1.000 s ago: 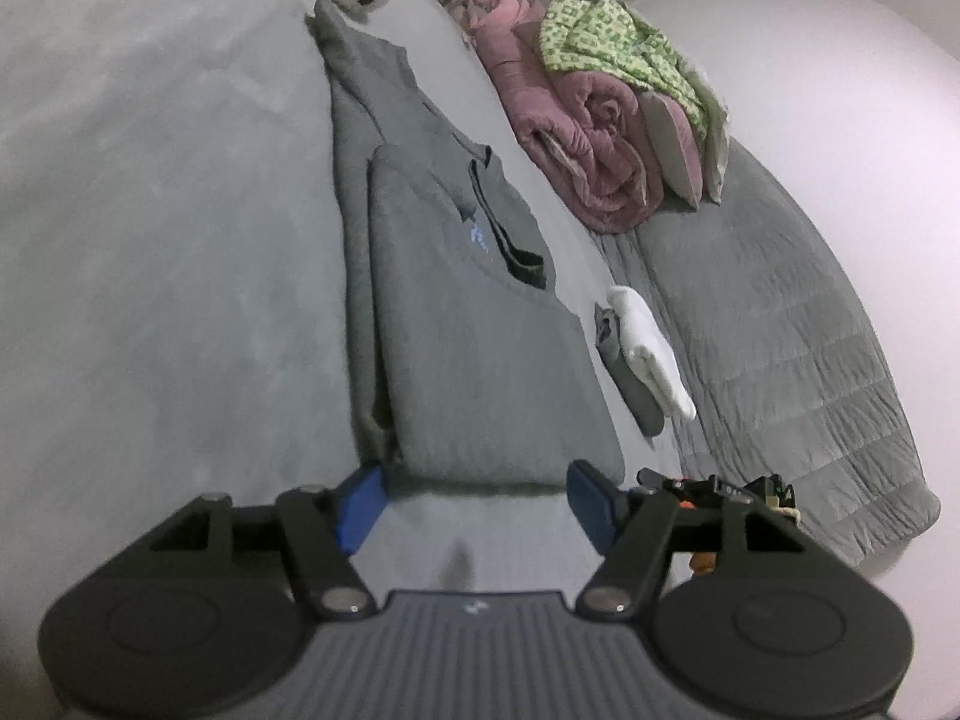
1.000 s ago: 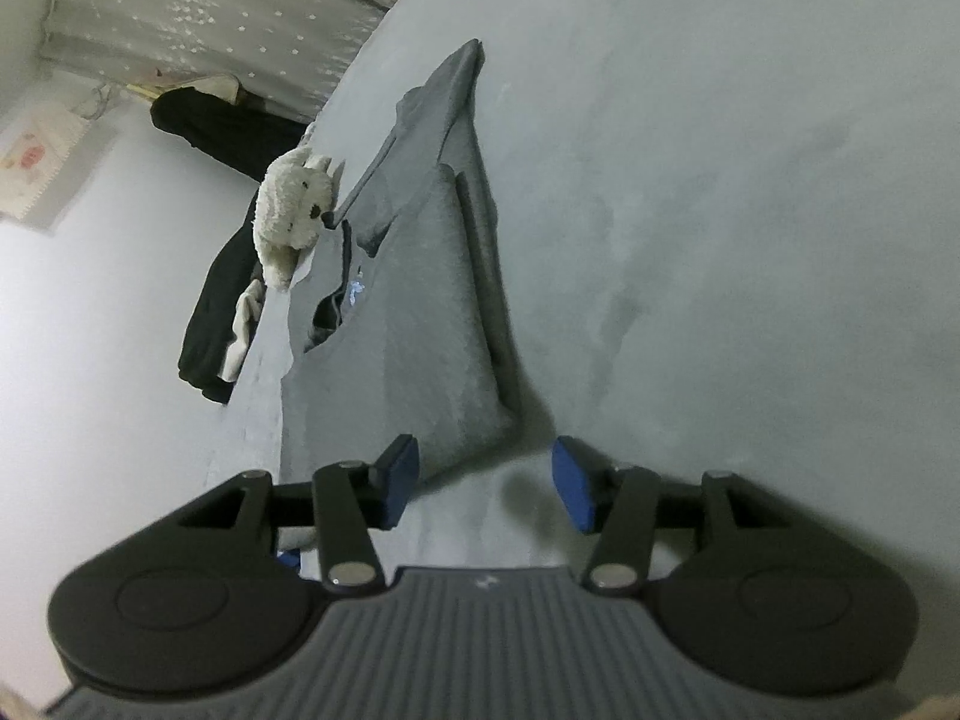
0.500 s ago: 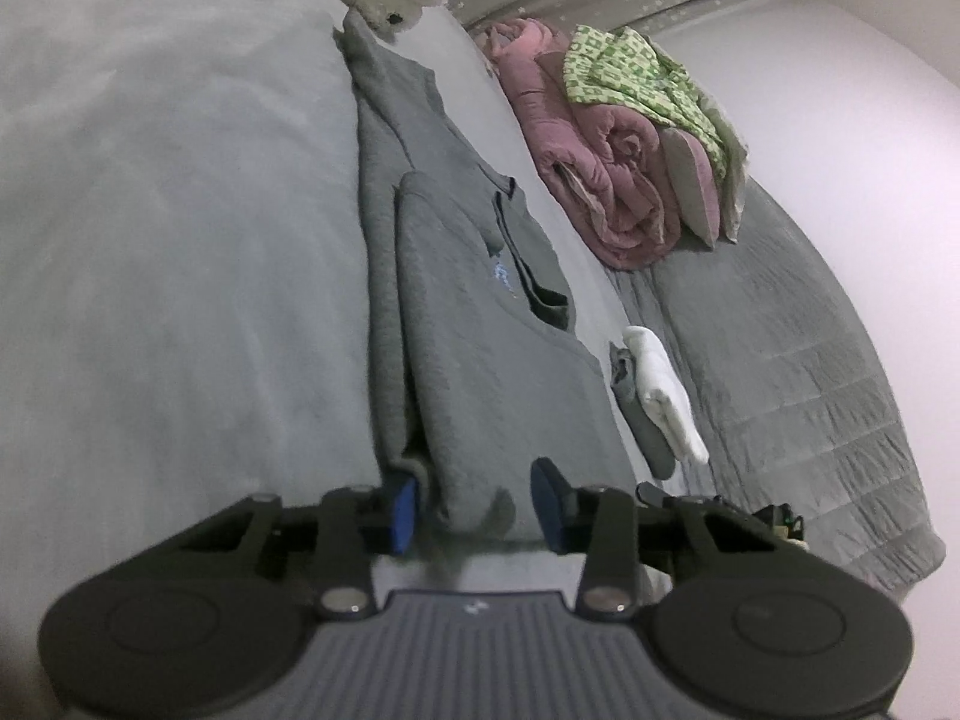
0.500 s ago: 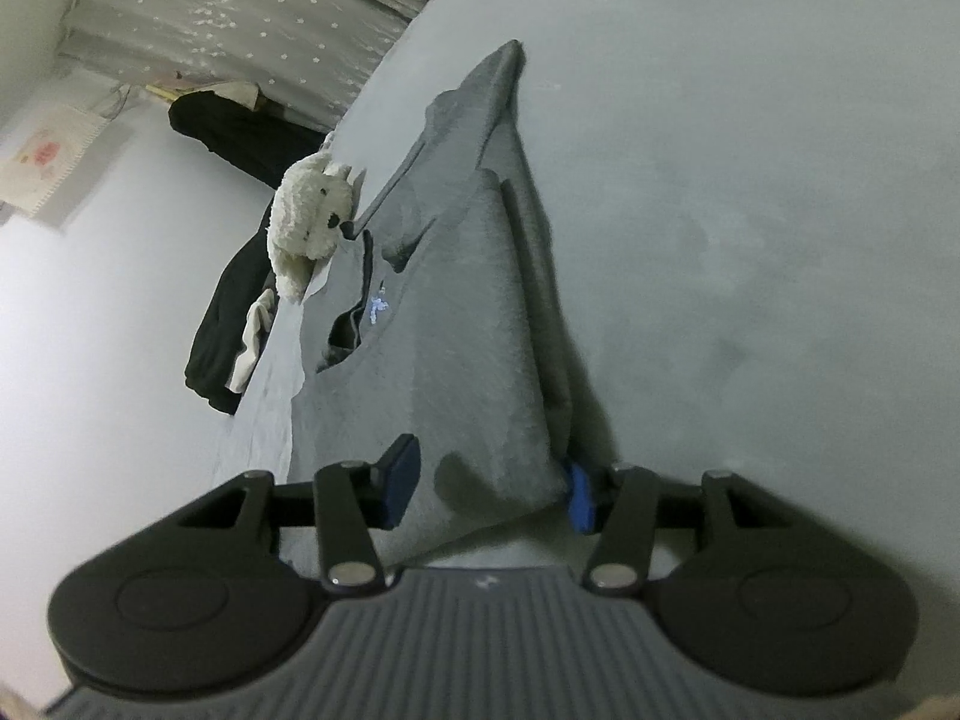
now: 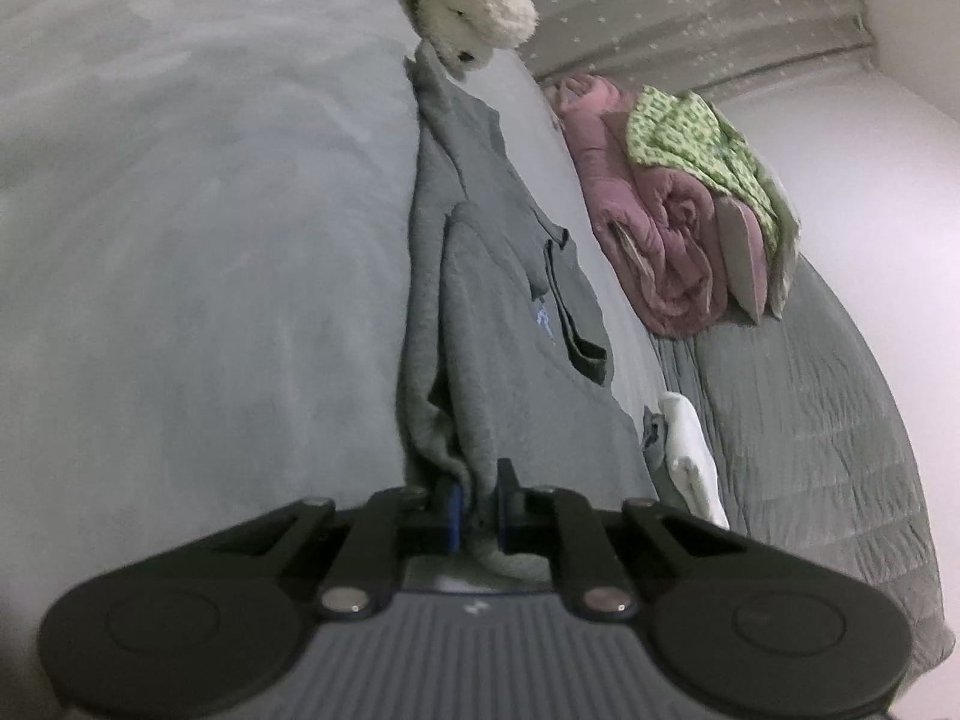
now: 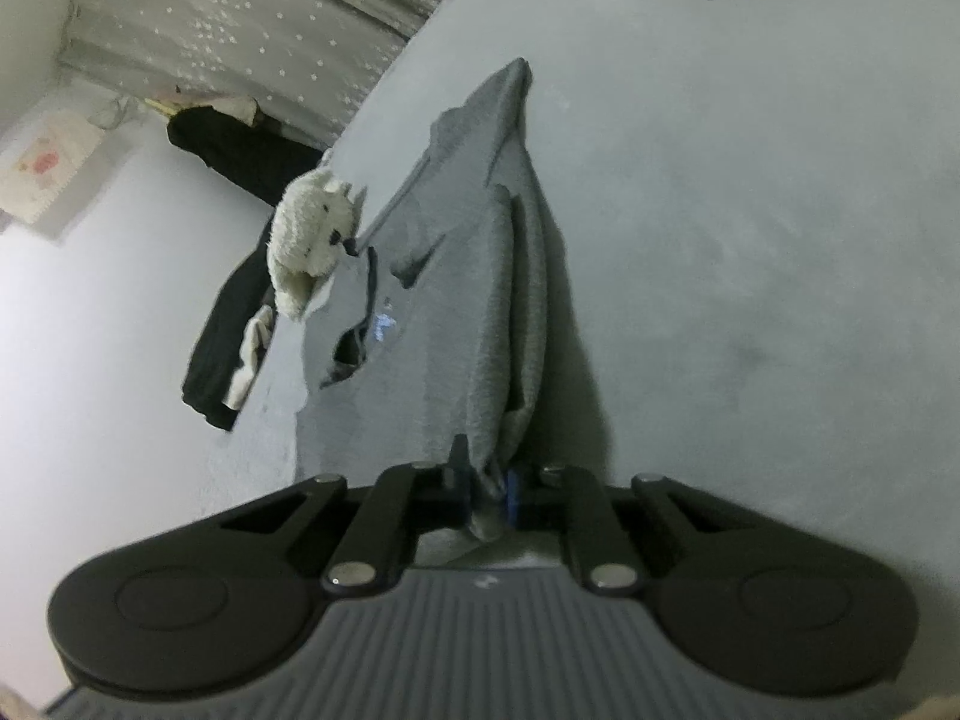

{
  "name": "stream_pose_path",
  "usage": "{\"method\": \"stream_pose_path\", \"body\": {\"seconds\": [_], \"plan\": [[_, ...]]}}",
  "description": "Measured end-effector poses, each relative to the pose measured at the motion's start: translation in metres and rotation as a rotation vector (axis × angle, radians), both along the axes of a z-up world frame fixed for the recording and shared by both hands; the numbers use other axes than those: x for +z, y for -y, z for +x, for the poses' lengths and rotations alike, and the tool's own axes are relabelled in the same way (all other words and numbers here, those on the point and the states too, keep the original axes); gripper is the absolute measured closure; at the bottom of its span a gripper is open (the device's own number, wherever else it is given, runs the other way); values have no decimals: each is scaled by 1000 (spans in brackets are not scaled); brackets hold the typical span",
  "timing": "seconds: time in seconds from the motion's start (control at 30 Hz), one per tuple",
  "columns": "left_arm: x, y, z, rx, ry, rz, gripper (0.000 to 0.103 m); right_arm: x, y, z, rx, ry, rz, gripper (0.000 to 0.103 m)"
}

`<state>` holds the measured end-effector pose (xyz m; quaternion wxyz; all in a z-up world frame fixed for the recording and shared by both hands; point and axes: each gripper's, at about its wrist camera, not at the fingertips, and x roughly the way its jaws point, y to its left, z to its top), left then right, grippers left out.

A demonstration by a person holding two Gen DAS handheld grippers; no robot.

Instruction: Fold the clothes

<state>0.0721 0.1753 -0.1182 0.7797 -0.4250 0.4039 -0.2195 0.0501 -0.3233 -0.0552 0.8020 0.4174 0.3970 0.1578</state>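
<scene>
Now that the left gripper and right gripper have just closed on the sweater hem, lifting both corners evenly comes next.

Plush toy cut off at top edge.

Grey sweatshirt, partly folded, laid lengthwise on pale grey bed.

Fleecy knit, dark collar and small blue chest logo uppermost; one side folded over the body, sleeve stretched toward the far end. Near hem bunched and lifted at both corners, pinched in left gripper and right gripper.
</scene>
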Motion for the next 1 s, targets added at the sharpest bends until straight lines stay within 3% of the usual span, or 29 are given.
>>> {"method": "stream_pose_path", "body": {"seconds": [0.17,0.53,0.73,1.0], "plan": [[12,6,-7,29,-4,35,94,7,-2,-5,-12,7,9,92],[32,5,-20,76,-19,33,95,22,-7,-7,-39,3,35,92],[52,9,-29,56,-14,92,95,27,-10,-16,-53,-21,30,92],[73,11,-47,30,-41,109,95,34,-3,-38,-62,-77,15,92]]}}
